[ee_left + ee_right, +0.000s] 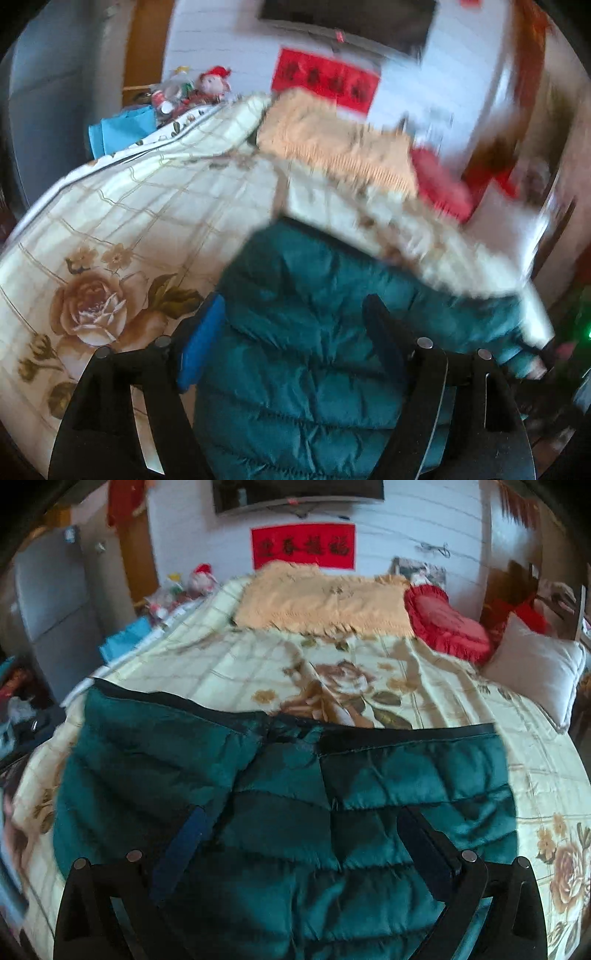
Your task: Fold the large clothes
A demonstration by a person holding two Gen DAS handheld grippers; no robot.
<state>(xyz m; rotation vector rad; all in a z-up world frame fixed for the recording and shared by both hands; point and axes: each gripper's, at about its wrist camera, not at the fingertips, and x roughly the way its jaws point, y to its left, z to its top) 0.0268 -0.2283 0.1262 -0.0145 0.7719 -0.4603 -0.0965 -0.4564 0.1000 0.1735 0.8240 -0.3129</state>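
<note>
Left gripper (295,336): 2 fingers spread wide, nothing clamped between them; blue pad (201,343) on the left finger sits at the jacket's left edge, dark right finger over the quilting, contact unclear through motion blur. Right gripper (301,845): 2 fingers likewise wide apart, hovering over or resting on the jacket, gripping nothing visible. 1 teal quilted puffer jacket (280,794) lies spread flat on the near half of the bed, stitched horizontal baffles, shiny fabric, dark trim band along its far edge, a seam or opening running down the middle with a bunched dark patch at its top. In the left wrist view the jacket (314,332) runs off to the right, where 1 sleeve cuff shows near the bed edge. Under it, 1 cream bedspread (388,672) with a grid pattern and brown rose prints. Further back: 1 peach fringed blanket (317,598) across the head of the bed, 1 red frilled heart cushion (447,624) just beside it on the right, 1 white pillow (535,664) at the right edge. Far left of the bed, 1 blue bag (125,637) and a cluster of toys, count unreadable. On the back wall, 1 red banner (303,546) with black characters, 1 dark screen (295,491) above it.
</note>
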